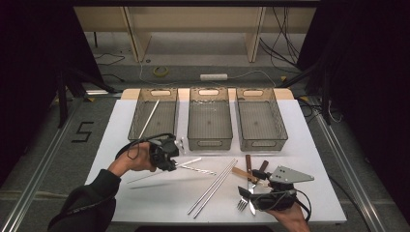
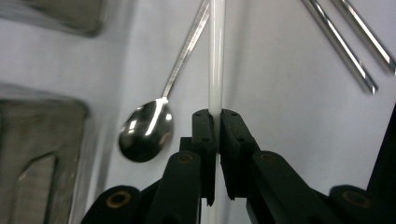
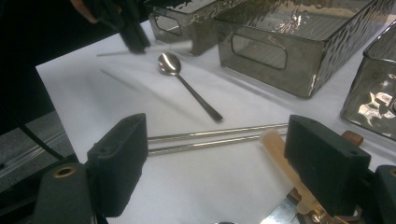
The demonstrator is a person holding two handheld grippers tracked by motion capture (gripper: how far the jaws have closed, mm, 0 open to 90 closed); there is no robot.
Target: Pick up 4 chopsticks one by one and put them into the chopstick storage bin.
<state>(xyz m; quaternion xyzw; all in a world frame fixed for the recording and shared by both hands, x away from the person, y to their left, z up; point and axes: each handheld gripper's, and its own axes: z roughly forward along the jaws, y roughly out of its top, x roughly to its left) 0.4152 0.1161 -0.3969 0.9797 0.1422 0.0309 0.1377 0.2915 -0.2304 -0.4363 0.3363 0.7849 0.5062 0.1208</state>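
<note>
While the left hand-held gripper [image 1: 170, 155] pinches a white chopstick [image 2: 215, 56] between its two black jaws, the stick runs straight out toward twelve o'clock in the left gripper view, over the white counter [image 1: 159, 193]. In the high view that chopstick [image 1: 159, 172] slants from the jaws down toward eight o'clock, lying just above its own thin shadow. A steel spoon [image 2: 145, 130] lies on the counter just beside the held stick, bowl at about nine o'clock from the jaws in the left gripper view, handle reaching up toward one o'clock. A pair of metal chopsticks [image 1: 212, 187] lies at about four o'clock from the left gripper. A second white chopstick [image 1: 149, 118] leans in the left bin [image 1: 153, 114] at eleven o'clock. The right hand-held gripper [image 3: 233, 172] rests with its jaws wide apart and nothing between them, over the metal chopsticks and a pale wooden handle [image 3: 280, 158]. In the high view it [image 1: 251, 194] sits at five o'clock on the counter, beside a fork [image 1: 242, 204].
</note>
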